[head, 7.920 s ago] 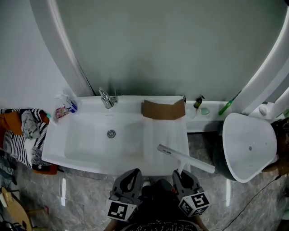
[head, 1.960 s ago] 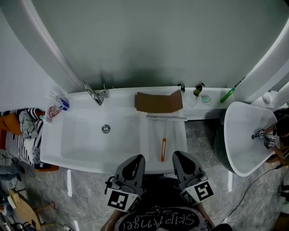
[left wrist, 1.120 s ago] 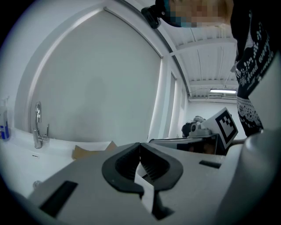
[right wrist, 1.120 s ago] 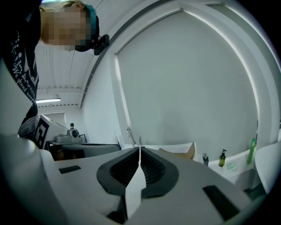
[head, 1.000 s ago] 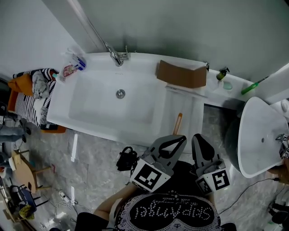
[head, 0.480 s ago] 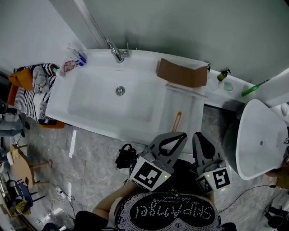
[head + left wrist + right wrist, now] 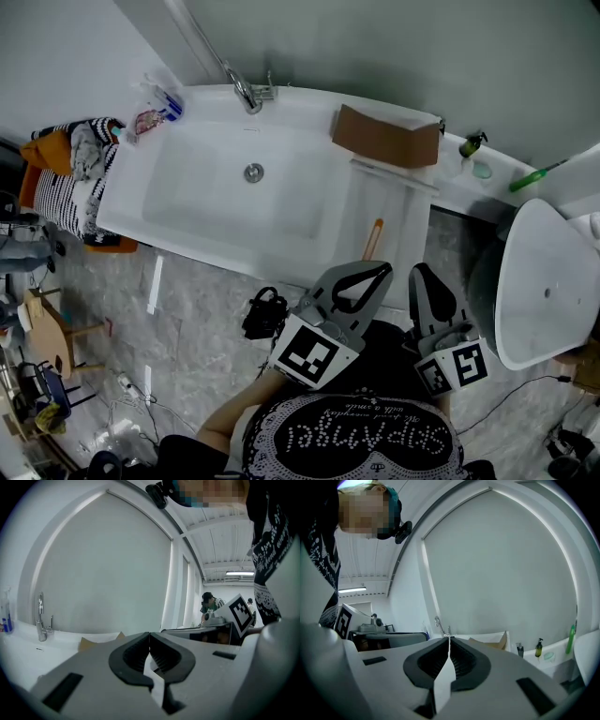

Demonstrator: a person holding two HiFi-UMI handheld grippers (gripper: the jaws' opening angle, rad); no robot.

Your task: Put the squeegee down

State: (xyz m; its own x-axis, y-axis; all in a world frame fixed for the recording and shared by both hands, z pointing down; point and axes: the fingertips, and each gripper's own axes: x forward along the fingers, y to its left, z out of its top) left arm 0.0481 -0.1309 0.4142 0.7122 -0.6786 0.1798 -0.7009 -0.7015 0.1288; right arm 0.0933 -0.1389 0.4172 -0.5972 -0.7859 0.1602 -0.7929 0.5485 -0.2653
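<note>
Your squeegee (image 7: 374, 236) lies flat on the ribbed draining side of the white sink (image 7: 178, 187), to the right of the bowl. Its orange handle points back toward you, and its pale blade runs crosswise just in front of the piece of brown cardboard (image 7: 384, 139) propped at the back rim. Neither gripper has hold of it. Your left gripper (image 7: 382, 270) sits at the sink's front edge, near the handle's end. In the left gripper view its jaws are pressed together with nothing between them. Your right gripper (image 7: 419, 270) is just beside it, to the right. Its jaws are likewise closed tip to tip on nothing. The faucet (image 7: 246, 94) stands at the back of the bowl, well apart from both grippers.
</note>
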